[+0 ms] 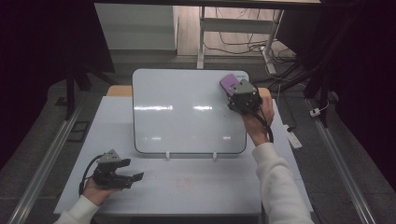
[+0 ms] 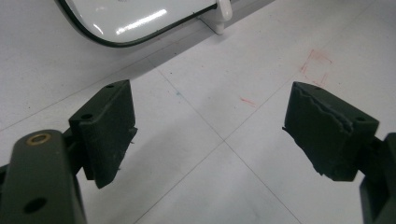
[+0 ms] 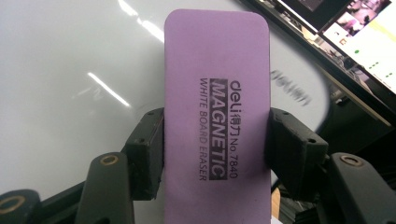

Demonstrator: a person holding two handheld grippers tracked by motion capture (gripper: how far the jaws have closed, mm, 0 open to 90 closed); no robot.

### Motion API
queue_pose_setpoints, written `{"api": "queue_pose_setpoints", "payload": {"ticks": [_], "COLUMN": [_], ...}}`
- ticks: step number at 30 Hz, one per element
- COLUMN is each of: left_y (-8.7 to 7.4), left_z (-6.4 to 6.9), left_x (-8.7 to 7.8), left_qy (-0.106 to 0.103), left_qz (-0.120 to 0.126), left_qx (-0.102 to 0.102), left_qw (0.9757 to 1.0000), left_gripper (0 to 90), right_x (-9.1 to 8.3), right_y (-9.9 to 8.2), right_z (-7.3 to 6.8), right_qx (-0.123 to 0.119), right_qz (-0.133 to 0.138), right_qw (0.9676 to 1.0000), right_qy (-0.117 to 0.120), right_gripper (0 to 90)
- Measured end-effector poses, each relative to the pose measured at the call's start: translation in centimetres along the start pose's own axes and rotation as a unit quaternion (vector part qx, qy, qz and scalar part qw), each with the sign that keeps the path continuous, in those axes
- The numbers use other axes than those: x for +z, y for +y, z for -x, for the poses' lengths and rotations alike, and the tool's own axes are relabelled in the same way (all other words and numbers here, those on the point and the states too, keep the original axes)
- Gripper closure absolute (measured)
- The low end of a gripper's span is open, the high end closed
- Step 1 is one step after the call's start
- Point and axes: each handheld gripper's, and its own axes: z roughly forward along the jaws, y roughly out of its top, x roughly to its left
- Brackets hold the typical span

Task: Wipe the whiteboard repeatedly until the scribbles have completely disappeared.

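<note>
Both our grippers show: the right gripper [image 3: 215, 140] clamps the purple eraser [image 3: 217, 88] over the whiteboard [image 1: 187, 112], lower end cropped, while the left gripper [image 2: 210, 135] rests wide apart.

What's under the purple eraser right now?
The whiteboard lies beneath the purple eraser, near its far right corner, with the right claw clamped on the eraser's sides. Whether any marks sit directly beneath is covered by the eraser.

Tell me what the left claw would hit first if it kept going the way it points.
Probably nothing soon: the open left claw points along the bare white table; the whiteboard lies off to one side.
</note>
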Motion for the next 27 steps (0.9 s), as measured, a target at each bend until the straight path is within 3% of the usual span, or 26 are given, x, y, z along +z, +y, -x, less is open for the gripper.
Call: {"api": "queue_pose_setpoints", "payload": {"ticks": [3, 5, 12, 15, 20, 27], "left_y": [0.0, 0.0, 0.0, 0.0, 0.0, 0.0], "left_z": [-0.1, -0.1, 0.0, 0.0, 0.0, 0.0], "left_x": [0.0, 0.0, 0.0, 0.0, 0.0, 0.0], "left_qy": [0.000, 0.000, 0.002, 0.002, 0.002, 0.001], "left_qz": [0.000, 0.000, 0.000, 0.000, 0.001, 0.000], "left_qx": [0.000, -0.001, -0.001, -0.001, -0.001, 0.000], "left_qw": [1.0000, 1.0000, 1.0000, 1.0000, 1.0000, 1.0000], "left_gripper": [17.2, 17.2, 17.2, 17.2, 17.2, 17.2], "right_x": [0.1, -0.2, -1.3, -2.1, -2.8, -3.3], "right_y": [0.1, 0.0, -2.2, -4.0, -5.3, -6.6], "right_z": [-0.4, -0.8, -4.6, -6.5, -7.2, -6.8], "right_qx": [-0.007, -0.009, -0.045, -0.059, -0.062, -0.052], "right_qz": [-0.003, -0.001, -0.004, -0.008, -0.014, -0.026], "right_qw": [0.9999, 1.0000, 0.9979, 0.9960, 0.9952, 0.9952], "right_qy": [-0.009, 0.003, 0.047, 0.066, 0.075, 0.078], "right_gripper": [41.0, 41.0, 41.0, 41.0, 41.1, 41.0]}}
